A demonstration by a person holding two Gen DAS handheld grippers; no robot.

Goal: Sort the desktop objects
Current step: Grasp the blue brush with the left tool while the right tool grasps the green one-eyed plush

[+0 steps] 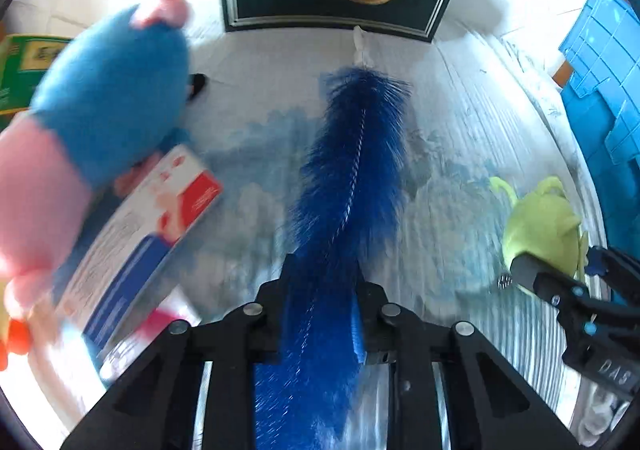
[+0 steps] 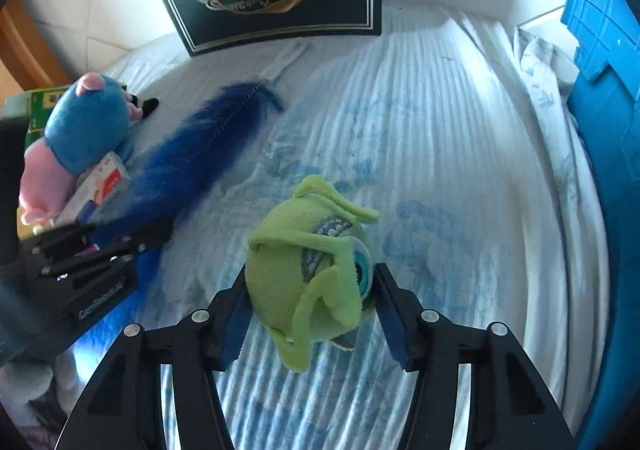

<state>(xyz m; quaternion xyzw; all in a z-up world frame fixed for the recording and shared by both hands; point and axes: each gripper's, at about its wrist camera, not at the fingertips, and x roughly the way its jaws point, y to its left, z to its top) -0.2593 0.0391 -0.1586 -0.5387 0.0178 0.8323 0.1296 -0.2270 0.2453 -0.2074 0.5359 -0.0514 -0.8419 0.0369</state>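
Left of brush (image 1: pixel 352 170): plush (image 1: pixel 108 98), box (image 1: pixel 148 226); left gripper (image 1: pixel 322 282) clamps brush, right gripper (image 2: pixel 310 290) clamps green toy (image 2: pixel 308 274).

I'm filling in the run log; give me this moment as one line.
left gripper: shut on brush | right gripper: shut on green plush | blue bin: right

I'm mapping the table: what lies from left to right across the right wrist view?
Left gripper → blue brush → green plush toy in the right gripper → blue crate.
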